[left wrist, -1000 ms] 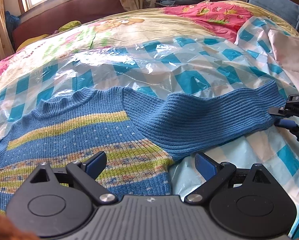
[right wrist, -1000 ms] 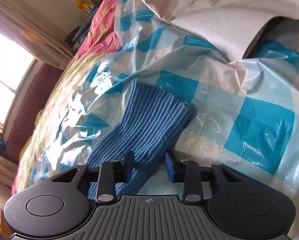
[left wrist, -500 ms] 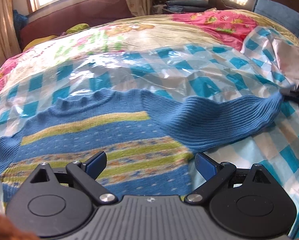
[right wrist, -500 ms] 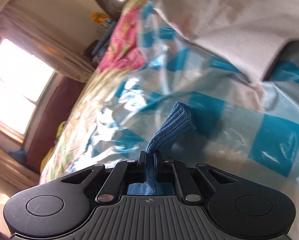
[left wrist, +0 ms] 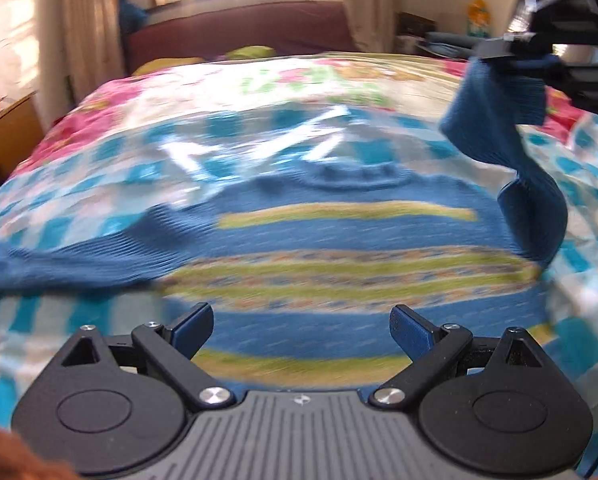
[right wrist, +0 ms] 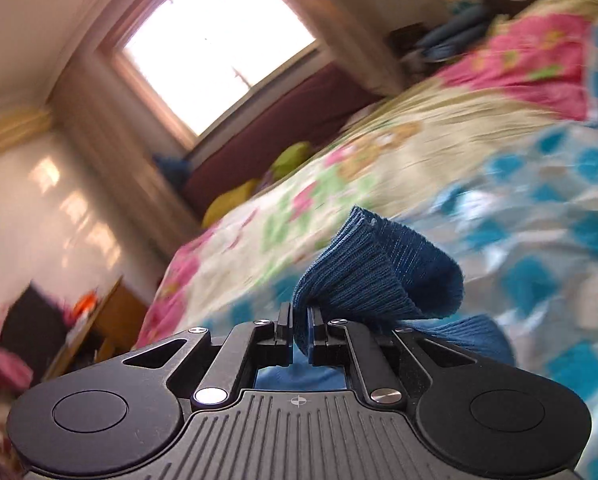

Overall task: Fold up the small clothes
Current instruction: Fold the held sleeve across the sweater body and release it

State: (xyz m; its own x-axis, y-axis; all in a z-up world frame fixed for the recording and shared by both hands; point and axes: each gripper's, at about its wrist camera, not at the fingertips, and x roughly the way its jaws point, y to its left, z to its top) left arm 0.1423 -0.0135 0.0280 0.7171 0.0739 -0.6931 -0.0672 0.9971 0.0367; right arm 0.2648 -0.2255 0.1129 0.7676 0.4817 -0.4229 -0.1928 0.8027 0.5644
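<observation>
A small blue knit sweater with yellow-green stripes lies flat on a checked plastic sheet on the bed. My left gripper is open and empty, low over the sweater's bottom hem. My right gripper is shut on the cuff of the sweater's right sleeve. In the left wrist view the right gripper holds that sleeve lifted high at the upper right, the sleeve hanging down to the shoulder. The left sleeve lies spread out to the left.
A flowered quilt covers the bed beyond the sheet. A dark red headboard and a window stand behind. A wooden bedside table is at the left.
My right gripper closed on the right sleeve's cuff and lifted it up and inward over the sweater. The left gripper swung left and now faces the sweater's body.
</observation>
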